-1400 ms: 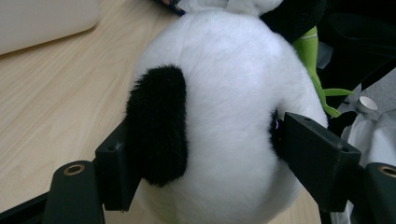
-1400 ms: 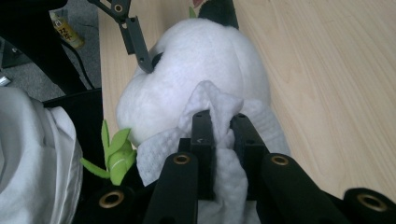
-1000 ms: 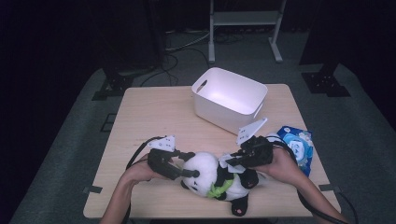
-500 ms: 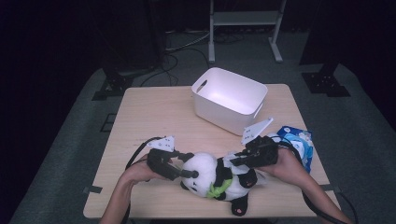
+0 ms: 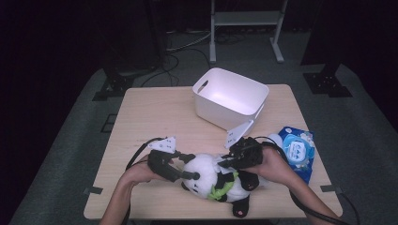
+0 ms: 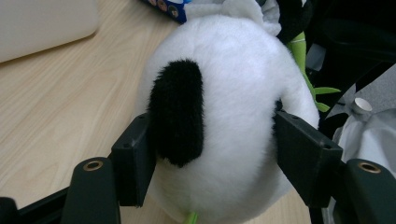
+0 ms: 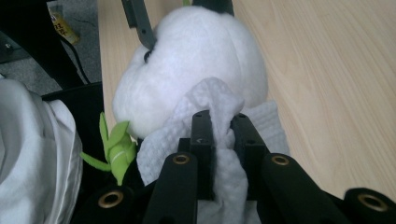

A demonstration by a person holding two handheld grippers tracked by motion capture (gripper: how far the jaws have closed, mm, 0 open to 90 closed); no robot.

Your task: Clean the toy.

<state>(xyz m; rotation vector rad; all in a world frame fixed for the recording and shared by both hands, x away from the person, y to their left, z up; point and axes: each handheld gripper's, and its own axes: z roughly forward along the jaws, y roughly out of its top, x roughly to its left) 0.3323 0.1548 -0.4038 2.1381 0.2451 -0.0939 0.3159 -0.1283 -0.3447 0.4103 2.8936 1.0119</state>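
You're mid-wipe: left gripper point(image 5: 187, 168) fingers are clamping the panda point(image 5: 213, 180) head at the desk point(image 5: 155, 112) front edge, right gripper point(image 7: 220, 133) fingers are pinching a wipe point(image 7: 212, 100) against it, cleaning looks unfinished.

Right gripper point(image 7: 219, 128) has its two black fingers point(image 7: 201, 140) pinched together on a white textured wipe point(image 7: 212, 100), which bunches up between them and drapes down over the gripper. The wipe is pressed right against the white head of the panda plush point(image 7: 196, 60). A green leafy bit point(image 7: 114, 147) sticks out at the panda's neck, lower left. A dark finger of the other gripper point(image 7: 140, 23) touches the head from the far side. Light wooden surface point(image 7: 327, 79) runs along the right.
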